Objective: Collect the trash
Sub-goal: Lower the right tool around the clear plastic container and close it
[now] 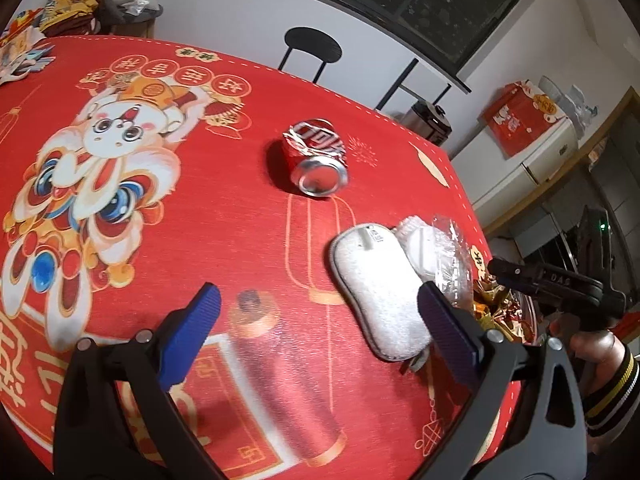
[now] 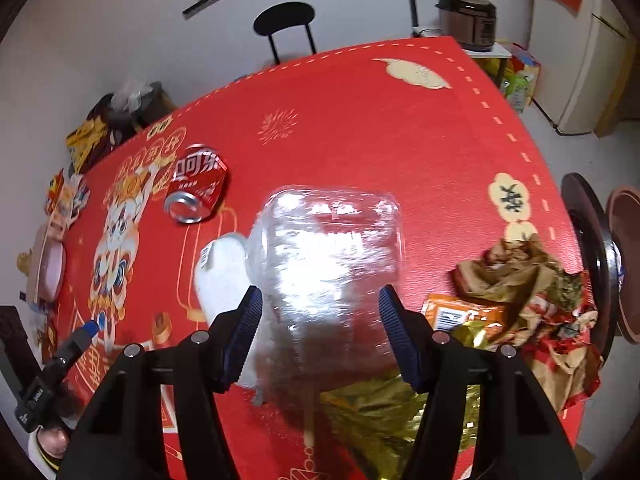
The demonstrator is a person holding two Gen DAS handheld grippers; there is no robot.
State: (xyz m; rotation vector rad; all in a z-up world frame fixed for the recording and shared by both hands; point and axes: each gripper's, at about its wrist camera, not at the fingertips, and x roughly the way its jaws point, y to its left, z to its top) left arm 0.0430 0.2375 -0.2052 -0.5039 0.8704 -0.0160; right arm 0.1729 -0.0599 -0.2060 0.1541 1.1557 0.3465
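My right gripper (image 2: 320, 296) is shut on a clear plastic container (image 2: 332, 248), held a little above the red tablecloth (image 2: 360, 120); in the left wrist view that container (image 1: 450, 252) shows at the right gripper's tip (image 1: 498, 268). A white oval pad (image 1: 380, 292) lies under and beside it. A crushed red cola can (image 1: 316, 156) (image 2: 196, 186) lies on its side farther back. My left gripper (image 1: 318, 298) hovers open over the cloth, nothing between its fingers, the pad just by its right finger. Crumpled wrappers (image 2: 532, 292) and gold foil (image 2: 392, 412) are piled at the table's right edge.
An orange packet (image 2: 460, 312) lies by the wrapper pile. A black chair (image 1: 312, 46) stands behind the table, and a rice cooker (image 2: 468, 20) sits at the back right. Clothes and bags (image 1: 88, 4) crowd the far left corner. A dark round stool (image 2: 592, 260) stands off the right edge.
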